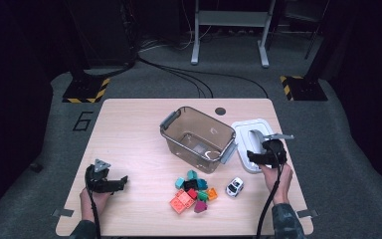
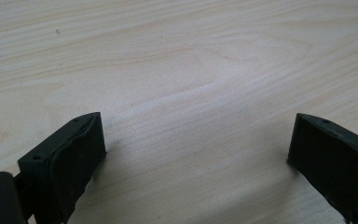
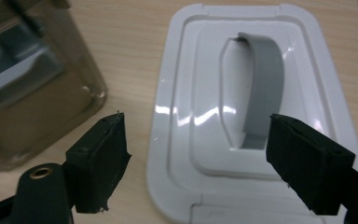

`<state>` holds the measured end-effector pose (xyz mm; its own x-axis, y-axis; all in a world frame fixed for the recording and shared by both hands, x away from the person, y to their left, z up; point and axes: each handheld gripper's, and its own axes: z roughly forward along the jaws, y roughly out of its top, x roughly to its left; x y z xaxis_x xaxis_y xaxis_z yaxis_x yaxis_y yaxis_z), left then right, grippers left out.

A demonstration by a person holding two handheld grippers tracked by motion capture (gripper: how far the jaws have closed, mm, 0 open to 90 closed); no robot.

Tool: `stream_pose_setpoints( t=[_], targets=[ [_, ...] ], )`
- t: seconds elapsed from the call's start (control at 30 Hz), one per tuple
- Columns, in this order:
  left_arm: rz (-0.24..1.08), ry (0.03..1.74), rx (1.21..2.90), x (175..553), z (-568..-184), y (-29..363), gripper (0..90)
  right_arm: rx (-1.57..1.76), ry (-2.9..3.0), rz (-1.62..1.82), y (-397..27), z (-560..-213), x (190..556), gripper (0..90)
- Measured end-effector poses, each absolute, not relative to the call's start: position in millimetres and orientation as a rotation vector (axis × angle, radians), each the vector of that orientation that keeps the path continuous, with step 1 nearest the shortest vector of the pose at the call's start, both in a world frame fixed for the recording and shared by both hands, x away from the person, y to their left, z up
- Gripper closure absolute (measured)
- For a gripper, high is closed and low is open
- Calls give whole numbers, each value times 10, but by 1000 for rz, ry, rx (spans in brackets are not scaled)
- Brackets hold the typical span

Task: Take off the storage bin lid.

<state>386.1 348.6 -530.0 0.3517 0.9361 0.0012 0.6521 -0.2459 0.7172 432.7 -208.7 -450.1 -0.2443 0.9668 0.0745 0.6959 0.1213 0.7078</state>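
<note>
My right gripper (image 1: 252, 156) (image 3: 196, 126) hovers open over the near end of a white bin lid (image 1: 251, 130) (image 3: 177, 93), nothing between its fingers. The lid lies flat on the table with its grey handle (image 3: 263, 88) facing up. To the lid's left stands a clear plastic bin (image 1: 171, 122) (image 3: 32, 79) with grey latches and nothing visible inside. My left gripper (image 1: 122, 182) (image 2: 196, 123) rests open at the table's near left, over bare wood. A pile of several coloured toy blocks (image 1: 191, 191) and a small white toy car (image 1: 235, 186) lie in front of the bin.
The wooden table (image 1: 129, 129) has bare room on its left half and behind the bin. A dark round hole (image 1: 220, 110) sits near the far edge. Beyond the table are grey floor, cables and stand legs.
</note>
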Motion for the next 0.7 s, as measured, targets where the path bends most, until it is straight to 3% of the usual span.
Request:
stream_pose_setpoints(
  t=[0.37, 0.7],
  targets=[
    [585, 1378, 1991, 3861, -5301, 3486, 37, 1581, 2051, 881, -1669, -4631, 3938, 137],
    [585, 1377, 1992, 3860, -5300, 3487, 37, 1579, 2076, 850, -1372, -4824, 3814, 134]
  ],
)
